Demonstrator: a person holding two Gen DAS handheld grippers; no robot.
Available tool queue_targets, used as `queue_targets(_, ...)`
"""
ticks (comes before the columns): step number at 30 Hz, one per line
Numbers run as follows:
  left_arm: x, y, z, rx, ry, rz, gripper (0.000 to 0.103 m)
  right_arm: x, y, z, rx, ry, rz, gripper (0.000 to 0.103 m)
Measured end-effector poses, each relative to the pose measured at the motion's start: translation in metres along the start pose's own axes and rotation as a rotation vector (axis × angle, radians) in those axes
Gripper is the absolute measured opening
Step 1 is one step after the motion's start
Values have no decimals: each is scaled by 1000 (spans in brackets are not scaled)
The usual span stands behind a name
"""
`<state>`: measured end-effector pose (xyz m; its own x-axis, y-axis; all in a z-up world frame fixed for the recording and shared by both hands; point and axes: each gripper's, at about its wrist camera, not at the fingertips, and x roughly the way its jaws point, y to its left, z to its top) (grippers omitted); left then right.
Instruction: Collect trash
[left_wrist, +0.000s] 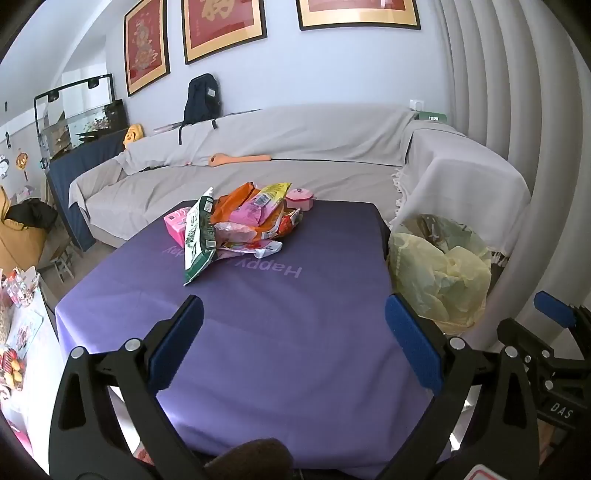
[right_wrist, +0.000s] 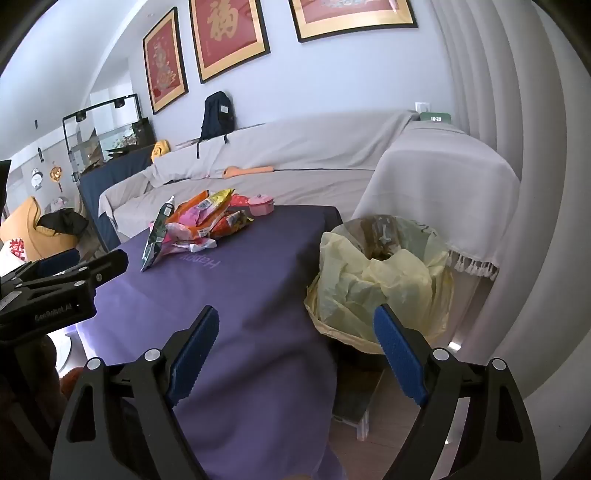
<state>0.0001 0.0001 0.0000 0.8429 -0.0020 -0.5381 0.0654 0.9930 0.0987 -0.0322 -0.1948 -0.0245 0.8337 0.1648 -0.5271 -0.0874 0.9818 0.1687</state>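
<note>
I see a purple-clothed worktop (left_wrist: 258, 332) at frame centre, wrappers (left_wrist: 240, 225) heaped at its far end, a lined bin (right_wrist: 380, 280) right, a covered sofa (left_wrist: 295, 147) behind. Left gripper (left_wrist: 293, 343) and right gripper (right_wrist: 295, 354) both stand apart, empty.

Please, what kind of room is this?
Most likely a home living room: a long covered sofa, framed red pictures on the wall, and a fish tank to the side.

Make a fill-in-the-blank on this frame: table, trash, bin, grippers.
1. The pile of snack wrappers lies on a table covered with a ____ cloth.
2. The bin beside the table is lined with a ____ bag.
3. Both the left gripper and the right gripper have jaws that stand ____.

Missing words: purple; yellow; open
</note>
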Motion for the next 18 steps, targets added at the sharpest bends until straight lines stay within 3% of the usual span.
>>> queue_targets(18,0,1,0,-4,2,1,94,2,1,-2,-3,5,-1,82)
